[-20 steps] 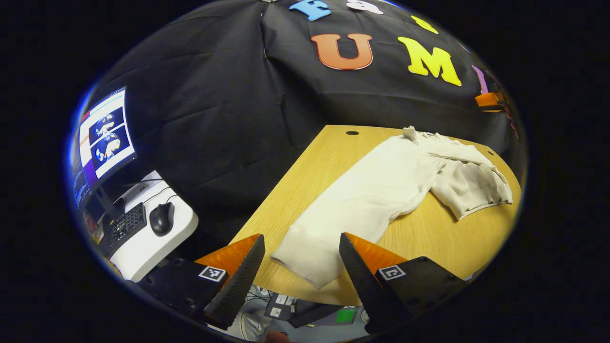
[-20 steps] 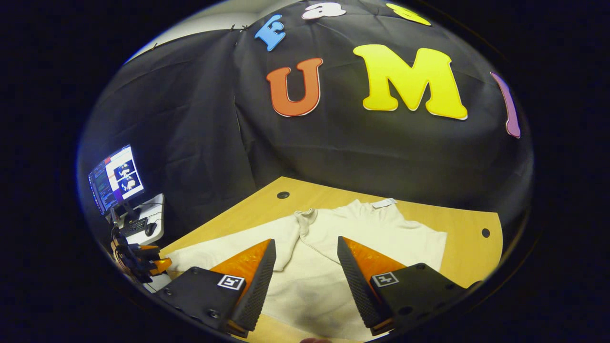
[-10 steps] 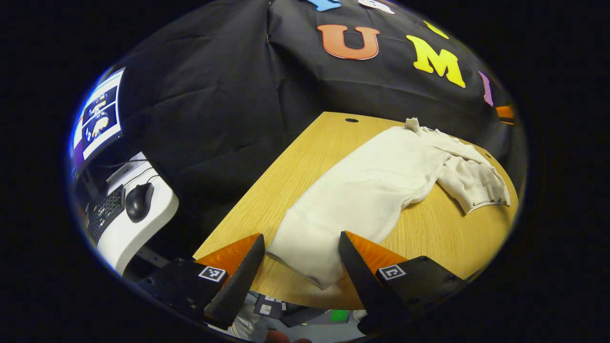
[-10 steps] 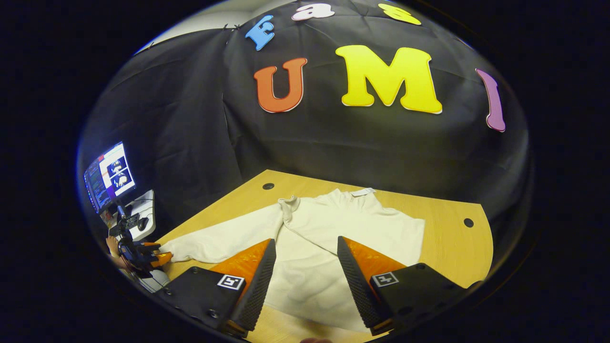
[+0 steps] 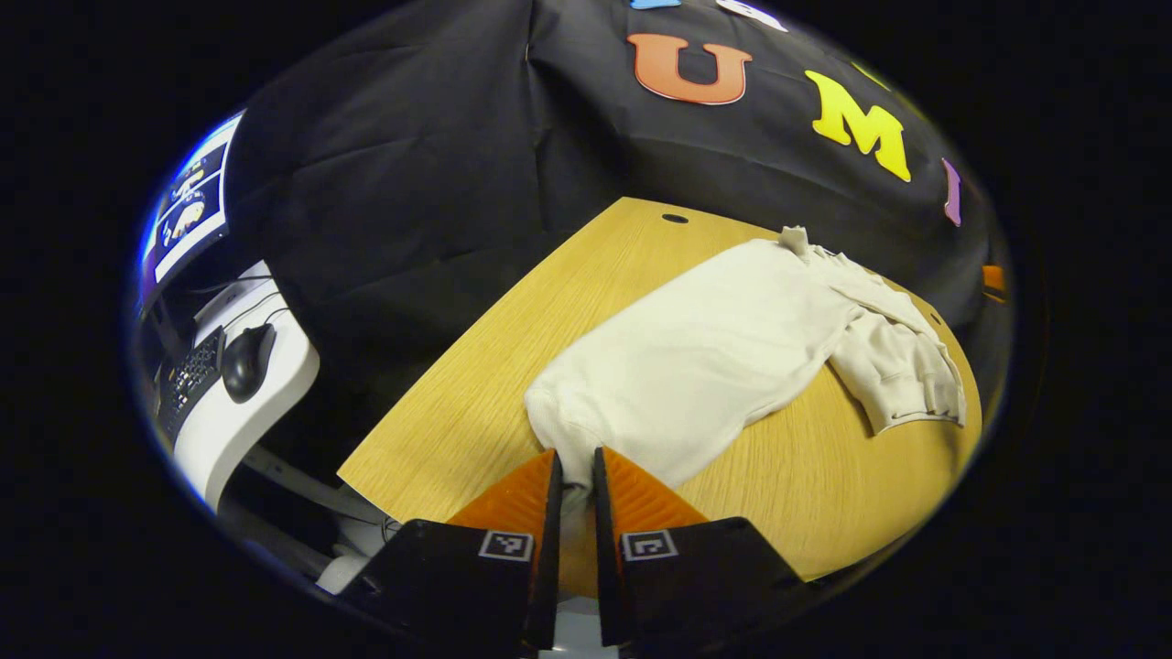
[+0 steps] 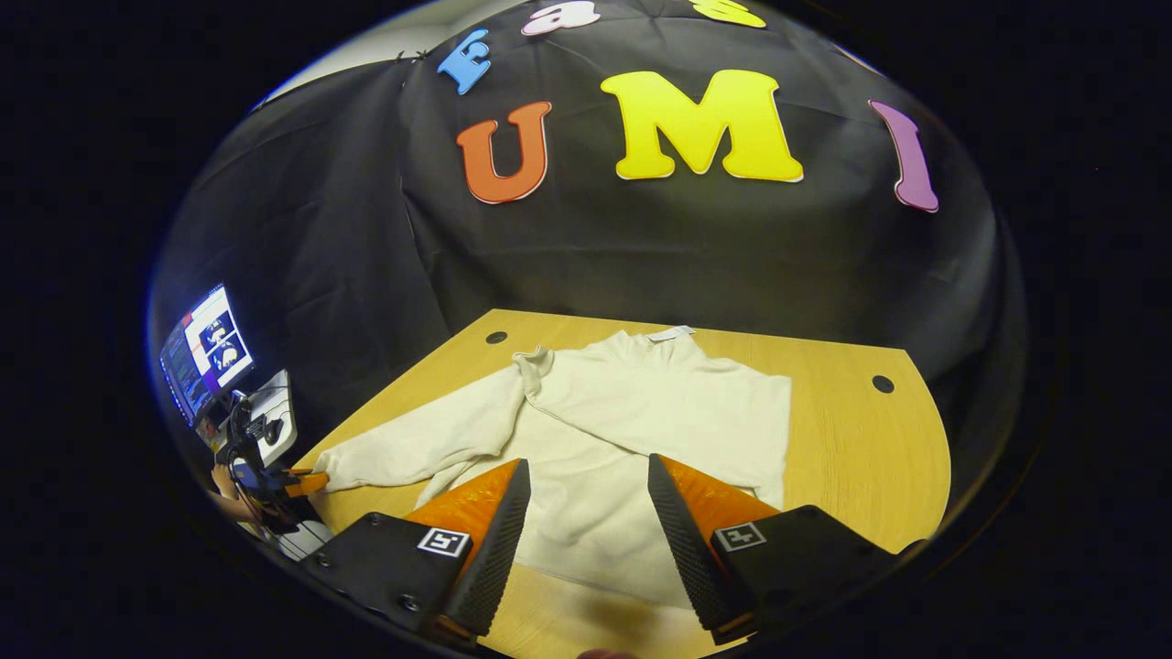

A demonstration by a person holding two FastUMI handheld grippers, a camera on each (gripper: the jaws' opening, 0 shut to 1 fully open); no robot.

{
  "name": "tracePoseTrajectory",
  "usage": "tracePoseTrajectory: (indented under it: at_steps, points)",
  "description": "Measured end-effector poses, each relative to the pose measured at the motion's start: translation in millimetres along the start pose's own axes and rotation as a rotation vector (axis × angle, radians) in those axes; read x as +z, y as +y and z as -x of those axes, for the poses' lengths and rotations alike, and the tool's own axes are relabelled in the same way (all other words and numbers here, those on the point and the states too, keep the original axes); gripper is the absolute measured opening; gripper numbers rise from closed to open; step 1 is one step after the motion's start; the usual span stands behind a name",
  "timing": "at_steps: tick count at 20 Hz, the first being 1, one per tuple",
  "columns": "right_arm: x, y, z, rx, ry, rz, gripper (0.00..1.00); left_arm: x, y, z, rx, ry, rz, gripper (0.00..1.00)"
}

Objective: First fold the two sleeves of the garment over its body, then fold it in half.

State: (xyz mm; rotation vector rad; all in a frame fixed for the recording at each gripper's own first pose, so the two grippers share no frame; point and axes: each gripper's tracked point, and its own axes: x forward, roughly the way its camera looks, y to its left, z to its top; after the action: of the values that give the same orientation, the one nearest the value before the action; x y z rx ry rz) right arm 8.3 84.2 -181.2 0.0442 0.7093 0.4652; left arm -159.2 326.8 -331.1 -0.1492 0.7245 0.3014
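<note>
Left gripper (image 5: 574, 476): fingers pinched on the cuff of the outstretched sleeve (image 5: 641, 384), near the bench (image 5: 458, 412) edge. Cream garment (image 6: 632, 430) spread flat on the bench, other sleeve already across the body. Right gripper (image 6: 586, 513): fingers spread, hovering over the hem, holding nothing. Judged soft, light, limp; likely to sag and drag. Best held at cuff, then at hem corners.
</note>
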Motion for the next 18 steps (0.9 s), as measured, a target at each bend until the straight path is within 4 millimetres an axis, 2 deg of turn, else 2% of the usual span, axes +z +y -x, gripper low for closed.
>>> tracePoseTrajectory:
  at_steps: [2,3,5,6,7,8,9,10,14,18]
  points:
    - [-4.0,-3.4,2.5,-0.001,0.006,-0.035,0.77,1.7,-2.8,2.4,-0.014,0.027,0.045,0.11]
    - [-4.8,-4.2,4.0,-0.001,0.006,-0.049,0.81,4.6,-6.3,5.4,-0.022,0.032,0.051,0.05]
    - [-7.1,-5.5,4.2,0.002,0.01,-0.059,0.81,18.3,-16.9,12.2,-0.052,0.01,0.029,0.04]
    - [-8.5,-5.5,5.0,0.004,0.016,-0.058,0.77,25.1,-19.9,16.2,-0.066,-0.002,0.02,0.04]
    - [-11.1,-5.2,5.5,0.007,0.021,-0.059,0.77,32.6,-23.9,19.6,-0.075,-0.011,0.019,0.04]
    - [-10.6,-3.7,5.5,0.017,0.022,-0.066,0.81,40.2,-29.3,23.8,-0.089,-0.018,0.029,0.04]
    - [-11.4,-1.2,7.7,0.028,0.023,-0.073,0.77,48.1,-34.5,27.1,-0.099,-0.028,0.045,0.04]
    - [-11.1,-0.4,10.1,0.037,0.022,-0.077,0.81,58.2,-41.3,31.1,-0.115,-0.042,0.069,0.03]
    - [-13.9,1.1,25.2,0.08,0.025,-0.091,0.81,108.8,-75.3,42.5,-0.182,-0.119,0.114,0.03]
    - [-4.9,-3.8,43.6,0.104,-0.005,-0.106,0.81,150.2,-118.6,42.3,-0.236,-0.17,0.046,0.03]
